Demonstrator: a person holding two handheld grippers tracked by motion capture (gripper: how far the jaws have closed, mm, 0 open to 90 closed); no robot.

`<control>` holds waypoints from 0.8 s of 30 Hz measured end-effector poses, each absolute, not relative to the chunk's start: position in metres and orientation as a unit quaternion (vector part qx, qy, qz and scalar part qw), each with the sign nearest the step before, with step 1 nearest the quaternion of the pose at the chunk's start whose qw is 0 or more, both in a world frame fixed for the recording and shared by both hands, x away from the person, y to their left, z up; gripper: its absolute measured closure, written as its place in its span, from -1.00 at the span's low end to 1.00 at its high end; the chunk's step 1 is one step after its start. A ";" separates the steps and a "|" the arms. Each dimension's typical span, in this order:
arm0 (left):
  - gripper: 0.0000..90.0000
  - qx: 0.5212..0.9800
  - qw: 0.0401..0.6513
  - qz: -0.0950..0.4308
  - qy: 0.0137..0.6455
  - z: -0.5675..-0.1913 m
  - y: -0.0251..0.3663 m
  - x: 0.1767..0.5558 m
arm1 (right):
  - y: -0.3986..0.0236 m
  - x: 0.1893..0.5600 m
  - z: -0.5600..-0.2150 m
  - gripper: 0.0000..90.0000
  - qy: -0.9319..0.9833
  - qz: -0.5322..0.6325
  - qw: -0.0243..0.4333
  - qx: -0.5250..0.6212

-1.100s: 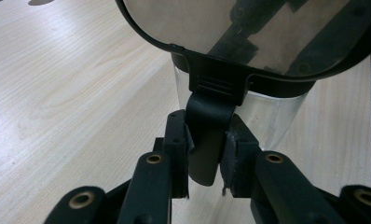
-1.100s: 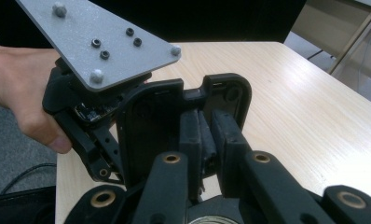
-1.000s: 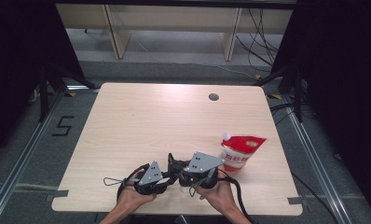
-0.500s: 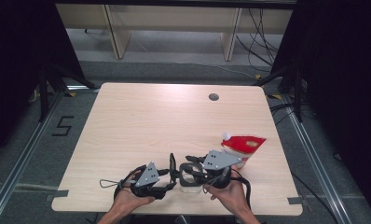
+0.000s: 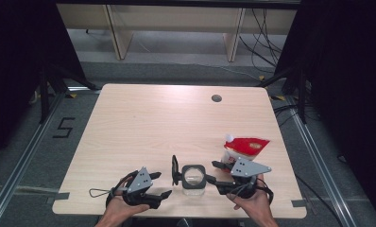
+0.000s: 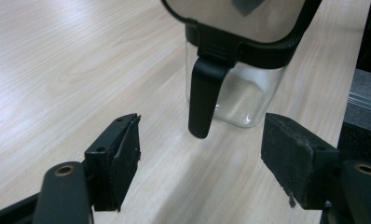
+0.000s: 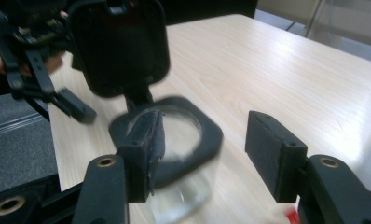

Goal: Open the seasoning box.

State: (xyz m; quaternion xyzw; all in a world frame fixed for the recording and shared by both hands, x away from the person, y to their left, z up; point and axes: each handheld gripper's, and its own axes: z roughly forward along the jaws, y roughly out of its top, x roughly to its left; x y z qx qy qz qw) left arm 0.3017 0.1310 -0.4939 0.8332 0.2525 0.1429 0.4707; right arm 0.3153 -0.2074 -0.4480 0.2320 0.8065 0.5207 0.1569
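A clear square jar with a black rim stands near the table's front edge, its black lid flipped up on its left side. My left gripper sits left of it, and its jaws have just been opening with nothing between them. In the left gripper view the gripper faces the jar and the lid's hanging latch. My right gripper lies right of the jar; its jaws have also just been opening and press on nothing. In the right gripper view the gripper points at the jar's rim and raised lid.
A red-and-white pouch stands just behind the right hand. The light wooden table has a round cable hole at the back right. The left gripper shows beyond the jar in the right gripper view.
Both grippers were close together at the jar; they have drawn apart, the right one going right and the left one left. Both pairs of jaws have opened, and the jar now stands free between them.
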 end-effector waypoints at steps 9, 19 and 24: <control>-0.52 0.823 0.470 0.138 0.288 -0.499 0.138 0.292 | -0.245 0.298 -0.459 -0.02 0.792 0.525 0.161 0.267; -0.55 0.825 0.464 0.136 0.294 -0.502 0.141 0.291 | -0.275 0.287 -0.467 -0.12 0.781 0.530 0.152 0.295; -0.55 0.825 0.455 0.136 0.307 -0.501 0.144 0.290 | -0.286 0.287 -0.472 -0.25 0.775 0.531 0.147 0.309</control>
